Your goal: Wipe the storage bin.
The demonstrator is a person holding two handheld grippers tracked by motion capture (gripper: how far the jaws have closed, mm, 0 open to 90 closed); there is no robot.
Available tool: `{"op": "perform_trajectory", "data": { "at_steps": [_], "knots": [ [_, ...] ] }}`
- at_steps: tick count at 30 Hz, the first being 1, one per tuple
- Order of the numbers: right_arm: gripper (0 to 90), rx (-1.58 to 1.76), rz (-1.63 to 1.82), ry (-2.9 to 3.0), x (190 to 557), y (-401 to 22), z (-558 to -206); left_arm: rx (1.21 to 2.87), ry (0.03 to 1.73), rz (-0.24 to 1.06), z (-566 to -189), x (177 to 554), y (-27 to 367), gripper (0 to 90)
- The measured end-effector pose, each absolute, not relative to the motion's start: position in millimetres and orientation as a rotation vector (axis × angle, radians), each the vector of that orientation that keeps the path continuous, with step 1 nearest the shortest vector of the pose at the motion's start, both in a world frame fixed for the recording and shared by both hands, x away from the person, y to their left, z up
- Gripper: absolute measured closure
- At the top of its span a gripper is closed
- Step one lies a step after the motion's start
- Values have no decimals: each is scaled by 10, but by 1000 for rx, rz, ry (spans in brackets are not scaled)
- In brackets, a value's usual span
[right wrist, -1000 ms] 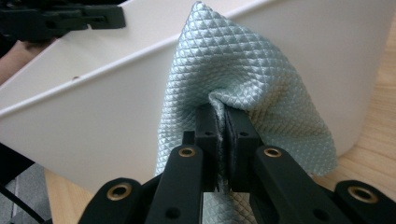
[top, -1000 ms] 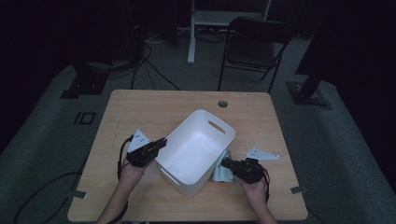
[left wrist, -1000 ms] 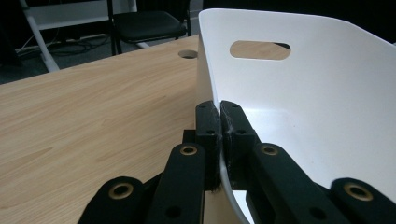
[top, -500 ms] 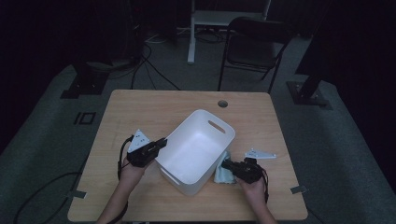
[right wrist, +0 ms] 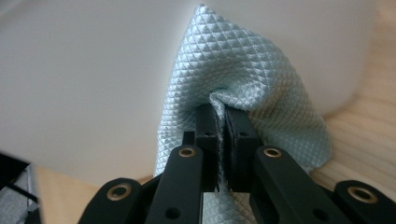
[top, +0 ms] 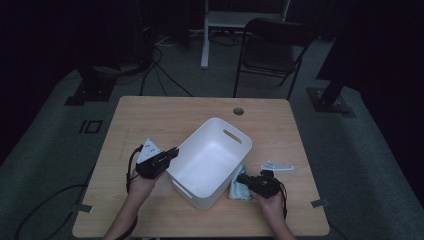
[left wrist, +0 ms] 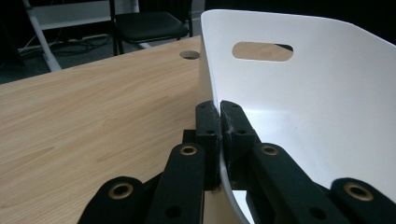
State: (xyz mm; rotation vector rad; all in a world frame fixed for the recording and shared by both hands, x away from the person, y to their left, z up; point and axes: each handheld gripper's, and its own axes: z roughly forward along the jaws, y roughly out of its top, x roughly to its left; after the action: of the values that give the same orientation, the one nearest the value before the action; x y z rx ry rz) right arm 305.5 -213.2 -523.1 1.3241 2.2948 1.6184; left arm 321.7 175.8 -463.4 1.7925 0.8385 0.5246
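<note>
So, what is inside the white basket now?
The white basket looks empty: bare white floor and walls show in the high view. The light blue cloth is outside, against its wall. The inner face of the near wall is hidden.

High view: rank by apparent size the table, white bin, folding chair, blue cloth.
1. Table
2. White bin and folding chair look near alike; the chair is farther off and partly dark, so unranked.
3. Blue cloth, smallest, partly hidden behind the right gripper.
</note>
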Motion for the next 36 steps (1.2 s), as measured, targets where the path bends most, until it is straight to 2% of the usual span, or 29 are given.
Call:
{"op": "perform_trajectory", "data": {
  "at_steps": [11, 36],
  "knots": [
    [852, 1083, 1779, 2227, 2762, -1984, -4746, 1797, 834, 523, -4632, 3218, 1757, 875],
    [852, 1192, 1683, 2262, 2892, -2038, -5081, 1795, 833, 525, -4634, 3208, 1740, 873]
  ]
}}
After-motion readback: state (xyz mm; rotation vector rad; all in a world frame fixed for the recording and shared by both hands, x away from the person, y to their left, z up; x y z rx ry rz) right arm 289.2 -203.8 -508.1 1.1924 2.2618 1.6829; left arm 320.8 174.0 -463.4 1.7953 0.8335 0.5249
